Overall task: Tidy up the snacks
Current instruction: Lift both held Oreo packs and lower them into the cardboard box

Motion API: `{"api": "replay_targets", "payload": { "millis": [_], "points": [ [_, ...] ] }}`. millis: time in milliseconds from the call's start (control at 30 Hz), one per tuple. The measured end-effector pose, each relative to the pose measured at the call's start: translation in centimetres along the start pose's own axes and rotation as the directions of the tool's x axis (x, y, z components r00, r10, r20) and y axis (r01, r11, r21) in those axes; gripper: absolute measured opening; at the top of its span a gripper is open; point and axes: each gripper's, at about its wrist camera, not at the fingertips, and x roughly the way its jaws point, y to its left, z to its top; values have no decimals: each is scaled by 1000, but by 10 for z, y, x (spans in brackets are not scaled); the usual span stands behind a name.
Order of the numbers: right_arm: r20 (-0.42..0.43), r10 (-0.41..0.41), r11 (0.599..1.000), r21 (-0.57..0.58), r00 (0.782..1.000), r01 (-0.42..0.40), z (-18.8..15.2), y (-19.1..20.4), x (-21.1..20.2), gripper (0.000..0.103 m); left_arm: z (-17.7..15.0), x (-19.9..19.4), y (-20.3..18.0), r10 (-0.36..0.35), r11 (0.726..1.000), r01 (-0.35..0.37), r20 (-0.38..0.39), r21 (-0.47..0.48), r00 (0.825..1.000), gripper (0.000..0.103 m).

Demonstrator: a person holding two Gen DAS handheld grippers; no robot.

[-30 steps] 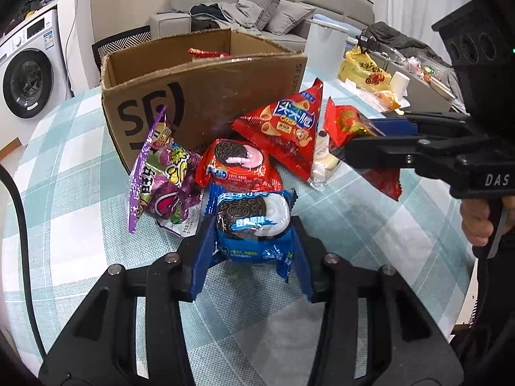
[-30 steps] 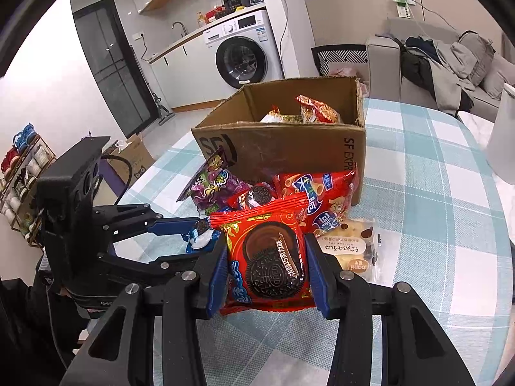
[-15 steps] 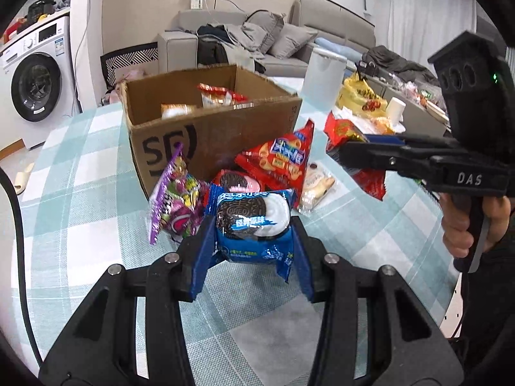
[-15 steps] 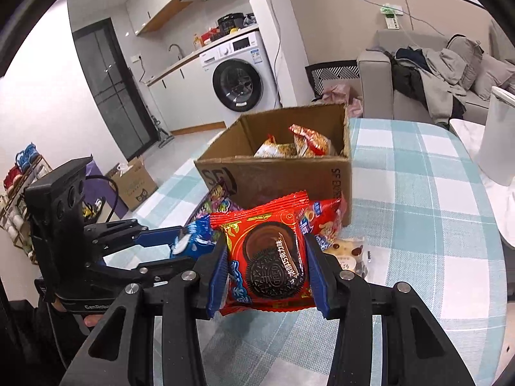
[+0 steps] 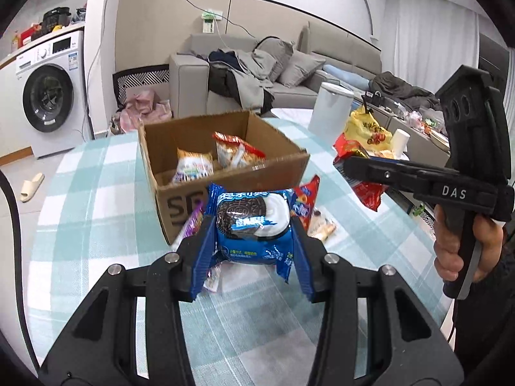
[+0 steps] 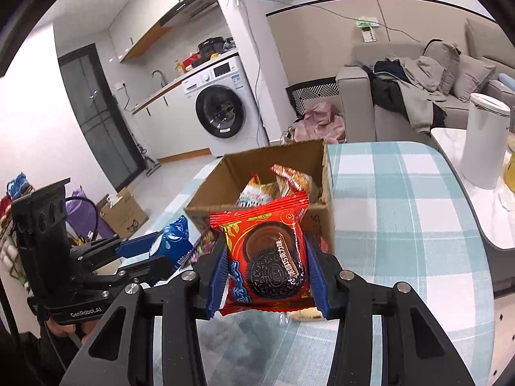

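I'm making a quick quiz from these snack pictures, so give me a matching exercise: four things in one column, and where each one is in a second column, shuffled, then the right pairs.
Things
1. blue Oreo packet
2. red Oreo packet
3. orange-and-white snack bag
4. white bin

Places
A. inside the cardboard box
B. clamped in the right gripper
C. beyond the far edge of the checked table
D. clamped in the left gripper

Pairs: 1-D, 2-B, 3-A, 4-C

The blue cookie pack (image 5: 251, 225) hides most of the snacks (image 5: 317, 222) behind it.
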Motion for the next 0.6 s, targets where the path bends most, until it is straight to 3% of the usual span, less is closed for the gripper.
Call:
{"api": "replay_targets", "payload": {
  "millis": [333, 600],
  "points": [
    [13, -18, 1000, 16, 1000, 17, 21, 2, 9, 45, 39, -2, 18, 44, 999, -42, 67, -29, 997, 42],
    [11, -17, 999, 45, 1000, 16, 37, -2, 29, 45, 64, 17, 38, 84, 995, -80, 66, -61, 994, 42]
  ]
}}
